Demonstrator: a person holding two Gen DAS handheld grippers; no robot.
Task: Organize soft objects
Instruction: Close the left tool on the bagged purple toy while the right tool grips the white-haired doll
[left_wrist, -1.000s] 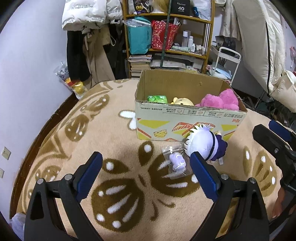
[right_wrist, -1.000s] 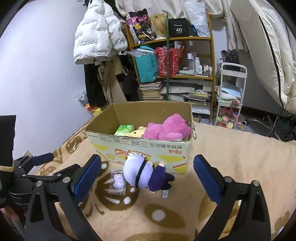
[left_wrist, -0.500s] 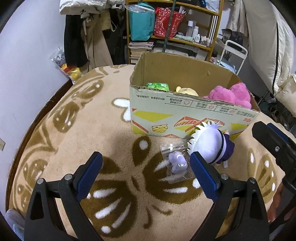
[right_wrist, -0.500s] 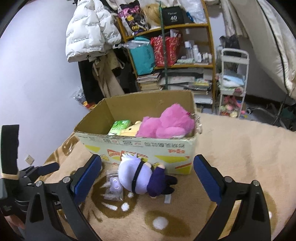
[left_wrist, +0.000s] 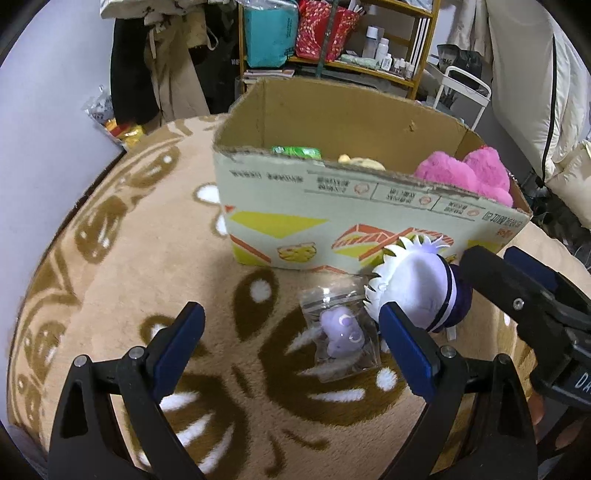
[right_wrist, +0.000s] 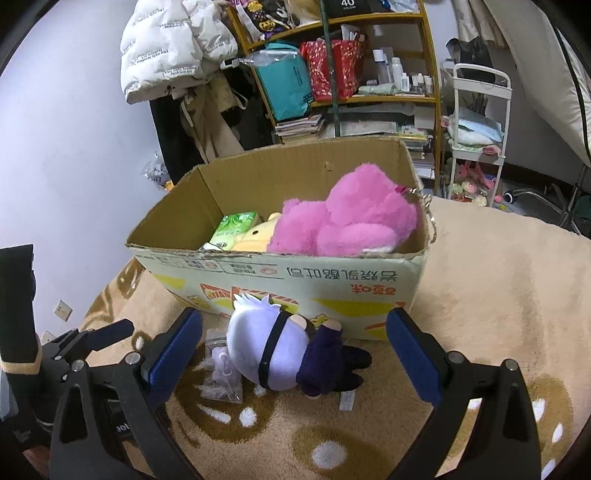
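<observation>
Blue rubber pads line the black two-finger left gripper (left_wrist: 291, 338), whose jaws stand wide apart and empty above a tan, long-piled fleece blanket with dark brown and white leaf shapes (left_wrist: 122, 258); between its pads, slightly toward the right one, lies a small clear plastic zip bag holding a pale purple soft toy (left_wrist: 340, 334), flat on the blanket; it looks very light and its film slippery and crinkly, so a pinch across the padded middle, where the toy fills the bag, would likely hold better than the loose edges; just beside the bag, touching or nearly touching it, lies a round-headed plush doll with spiky white hair, a black band across its face and a dark purple outfit (right_wrist: 284, 354), on its side against the front wall of the box; it appears light, squashy and easily deformed, and the big head is probably the surest place to squeeze, since the thin limbs would slip free; the matching black right gripper with blue pads (right_wrist: 295, 354) is likewise spread wide and holds nothing, with the doll lying between its pads but untouched; behind both stands an open printed cardboard box (right_wrist: 354, 277) already containing a fluffy pink plush toy (right_wrist: 351, 221), a yellow plush toy (right_wrist: 256, 234) and a green packet (right_wrist: 236, 225); farther back are wooden shelves crowded with bags and bottles (right_wrist: 343, 74).
</observation>
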